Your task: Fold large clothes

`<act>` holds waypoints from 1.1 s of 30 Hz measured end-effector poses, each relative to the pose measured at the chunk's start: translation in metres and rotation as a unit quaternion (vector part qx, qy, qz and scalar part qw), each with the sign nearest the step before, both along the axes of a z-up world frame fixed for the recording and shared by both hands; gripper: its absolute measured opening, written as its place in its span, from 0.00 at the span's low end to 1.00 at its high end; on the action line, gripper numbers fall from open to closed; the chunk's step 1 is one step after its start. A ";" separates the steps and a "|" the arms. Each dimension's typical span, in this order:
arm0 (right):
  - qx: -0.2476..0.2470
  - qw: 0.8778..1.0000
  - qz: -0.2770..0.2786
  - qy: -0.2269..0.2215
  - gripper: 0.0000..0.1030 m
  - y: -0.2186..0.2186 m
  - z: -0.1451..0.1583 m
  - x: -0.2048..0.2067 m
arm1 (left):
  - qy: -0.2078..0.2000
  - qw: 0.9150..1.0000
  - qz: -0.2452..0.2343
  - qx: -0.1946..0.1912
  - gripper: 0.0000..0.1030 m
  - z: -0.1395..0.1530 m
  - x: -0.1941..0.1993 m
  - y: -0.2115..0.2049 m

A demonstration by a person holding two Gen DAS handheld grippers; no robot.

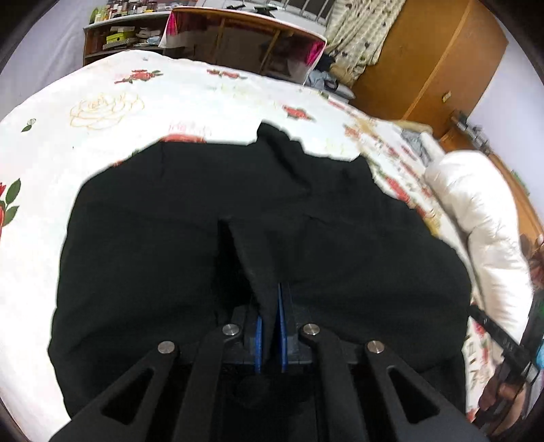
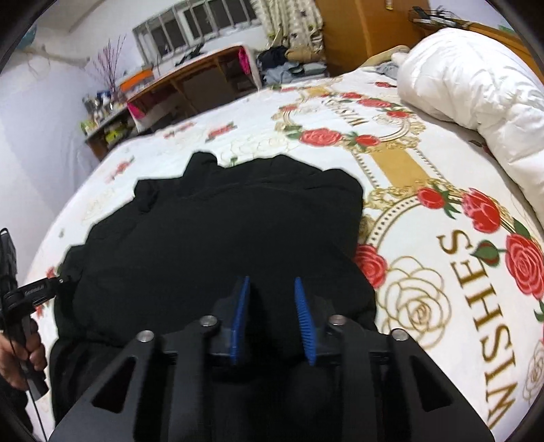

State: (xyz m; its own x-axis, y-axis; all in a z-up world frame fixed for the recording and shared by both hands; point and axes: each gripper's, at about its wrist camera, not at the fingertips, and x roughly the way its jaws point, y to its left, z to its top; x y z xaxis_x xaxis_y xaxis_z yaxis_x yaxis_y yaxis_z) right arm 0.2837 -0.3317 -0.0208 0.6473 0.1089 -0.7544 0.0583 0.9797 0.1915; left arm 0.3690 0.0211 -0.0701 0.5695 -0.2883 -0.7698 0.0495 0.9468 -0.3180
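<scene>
Two grippers work over one black garment (image 2: 217, 238) that lies spread and partly bunched on the bed, on a white bedspread (image 2: 391, 176) printed with red roses and gold ornament.

Left gripper (image 1: 268, 306): fingers clenched on a raised fold of the black garment (image 1: 238, 210); the cloth runs up between the blue pads (image 1: 281, 326) in a narrow ridge. In the right wrist view this gripper shows only at the left edge, with the person's hand on its handle; small white lettering on its body is too blurred to read.

Right gripper (image 2: 272, 299): fingers released, blue ribbed pads (image 2: 304, 323) standing apart above the near edge of the garment, nothing between them. Whether the tips touch the cloth cannot be told.

Writing: "WISHES" (image 2: 476, 326) in gold capitals on the bedspread, to the right of the garment; the same word repeats, smaller, on the gold ring (image 2: 355, 117) farther up the bed.

A rolled white duvet (image 2: 476, 85) lies along the bed's far right side, well apart from the garment. A wooden desk (image 2: 190, 78) stands beyond the bed under the window (image 2: 193, 25).
</scene>
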 end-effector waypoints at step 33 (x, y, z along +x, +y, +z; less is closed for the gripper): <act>-0.033 0.997 -0.010 0.071 0.27 -0.029 -0.017 0.065 | -0.011 0.998 -0.012 0.054 0.12 -0.008 0.035 -0.018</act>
